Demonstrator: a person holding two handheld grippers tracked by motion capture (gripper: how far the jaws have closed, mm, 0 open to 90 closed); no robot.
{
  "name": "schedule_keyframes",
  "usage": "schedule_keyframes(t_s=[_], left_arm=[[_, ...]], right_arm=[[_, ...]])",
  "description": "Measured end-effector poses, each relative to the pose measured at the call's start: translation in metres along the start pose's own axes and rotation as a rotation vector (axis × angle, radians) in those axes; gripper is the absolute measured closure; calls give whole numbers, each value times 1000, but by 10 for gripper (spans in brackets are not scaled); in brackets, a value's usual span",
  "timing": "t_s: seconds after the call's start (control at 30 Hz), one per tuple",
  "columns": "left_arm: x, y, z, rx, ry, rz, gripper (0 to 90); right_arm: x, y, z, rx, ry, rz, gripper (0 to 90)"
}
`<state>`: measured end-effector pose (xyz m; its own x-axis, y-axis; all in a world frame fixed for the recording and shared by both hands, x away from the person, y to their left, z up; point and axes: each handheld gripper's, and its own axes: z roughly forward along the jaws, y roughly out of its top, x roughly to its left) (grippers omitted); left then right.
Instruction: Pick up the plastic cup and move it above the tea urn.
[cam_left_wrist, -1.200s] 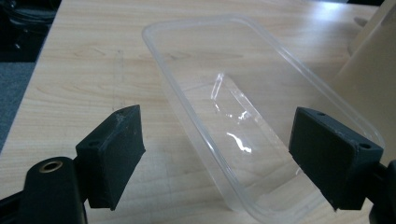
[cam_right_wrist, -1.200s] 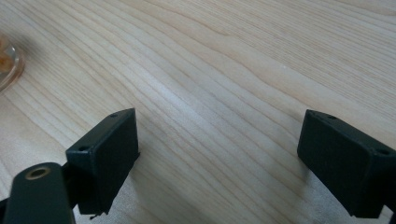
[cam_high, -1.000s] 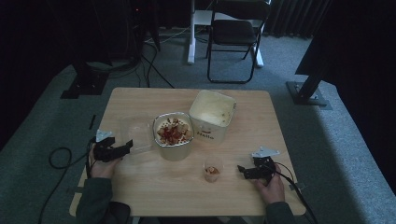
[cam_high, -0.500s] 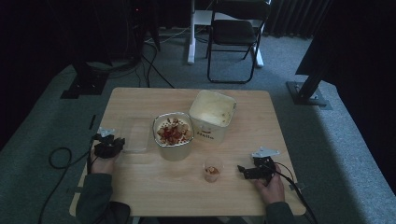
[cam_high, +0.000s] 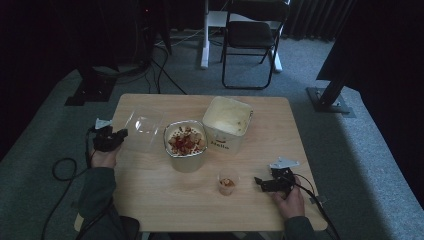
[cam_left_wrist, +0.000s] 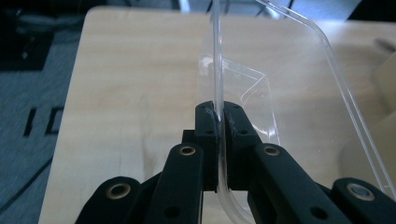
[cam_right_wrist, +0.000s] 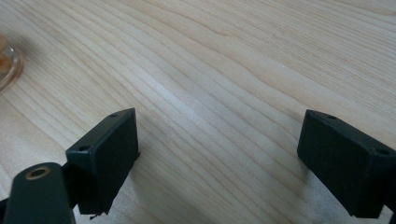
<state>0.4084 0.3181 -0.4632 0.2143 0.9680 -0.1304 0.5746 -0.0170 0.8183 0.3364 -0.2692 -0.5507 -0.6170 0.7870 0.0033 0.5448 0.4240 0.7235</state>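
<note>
Since the earlier frames the clear plastic lid (cam_high: 145, 128) has been lifted off the bench and now hangs tilted above its left part, just left of the food tub; the left gripper (cam_high: 111, 138) has drawn slightly back toward the bench's left edge with it. In the left gripper view the jaws are pressed together on the lid's thin rim (cam_left_wrist: 218, 116), which runs upright between the pads while the rest of the lid spreads to the right.

Right of the lid stands one pale square tub (cam_high: 185, 146), open, filled with a light mass topped with reddish and brown pieces. Touching or just beside it, farther back and to the right, stands a second, larger cream tub (cam_high: 227, 125), open, with only a pale smear showing inside; dark lettering on its front wall is too small to read. Nearer the person sits one small clear cup (cam_high: 226, 182) holding a little orange-brown food.

The right gripper (cam_high: 264, 184) rests low over the bench (cam_high: 160, 200) just right of that cup, its jaws spread wide with bare wood between them; the cup's edge (cam_right_wrist: 8, 65) shows at the left of the right gripper view.

Count: two tubs, one cup, one lid
</note>
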Motion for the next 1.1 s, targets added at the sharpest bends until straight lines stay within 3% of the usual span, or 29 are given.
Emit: schedule_keyframes(t_s=[0.33, 0.47, 0.63, 0.9, 1.1], left_arm=[[-21, 57, -3, -64, -19, 95, 863], [-37, 79, -6, -95, -58, 121, 863], [-64, 101, -5, -122, -116, 166, 862], [-119, 124, 5, -133, -197, 268, 861], [-156, 137, 4, -162, -298, 306, 861]], right_arm=[[0, 0, 0, 0, -2, 1, 122], [0, 0, 0, 0, -2, 1, 122], [0, 0, 0, 0, -2, 1, 122], [0, 0, 0, 0, -2, 1, 122], [0, 0, 0, 0, -2, 0, 122]])
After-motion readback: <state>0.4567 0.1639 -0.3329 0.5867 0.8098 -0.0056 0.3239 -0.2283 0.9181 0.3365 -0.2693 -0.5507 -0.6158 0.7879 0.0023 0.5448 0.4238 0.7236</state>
